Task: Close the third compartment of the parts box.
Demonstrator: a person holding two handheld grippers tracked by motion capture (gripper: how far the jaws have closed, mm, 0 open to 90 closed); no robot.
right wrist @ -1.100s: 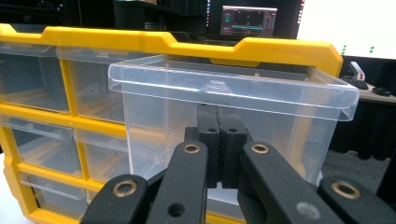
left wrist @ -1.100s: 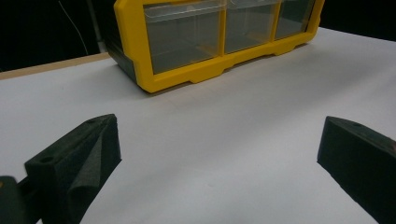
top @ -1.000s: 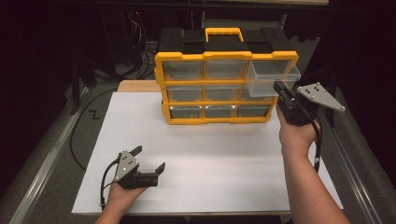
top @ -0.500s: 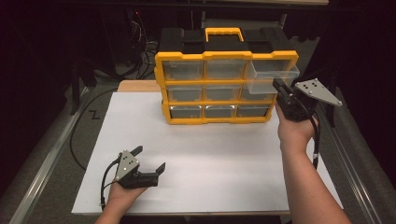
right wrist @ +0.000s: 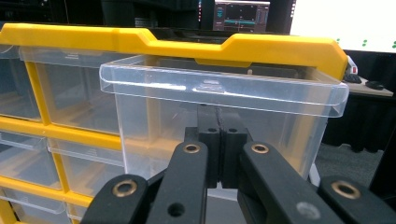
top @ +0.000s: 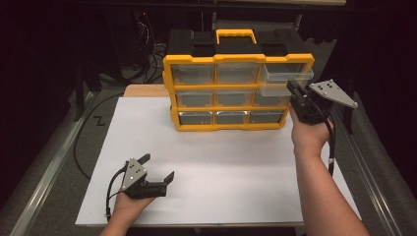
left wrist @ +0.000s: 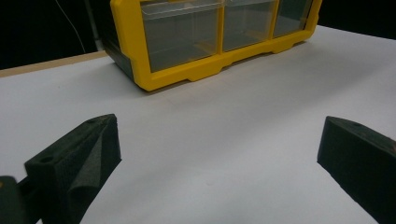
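Clear plastic drawer point(top: 285, 78), top right of the yellow organizer point(top: 236, 88) near the bench's far edge, sits less far out than a second ago, right gripper point(top: 295, 93) fully closed pushing its front, so closing is likely underway; left gripper point(top: 157, 169) rests wide open, empty, near corner.

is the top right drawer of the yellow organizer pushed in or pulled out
Pulled out partway: the top right drawer juts forward of the yellow frame, and the shut right tongs sit against its clear front.

Glossy clear plastic drawer point(right wrist: 219, 121), yellow plastic organizer frame point(top: 238, 91); seemingly matt white tabletop point(top: 221, 167)
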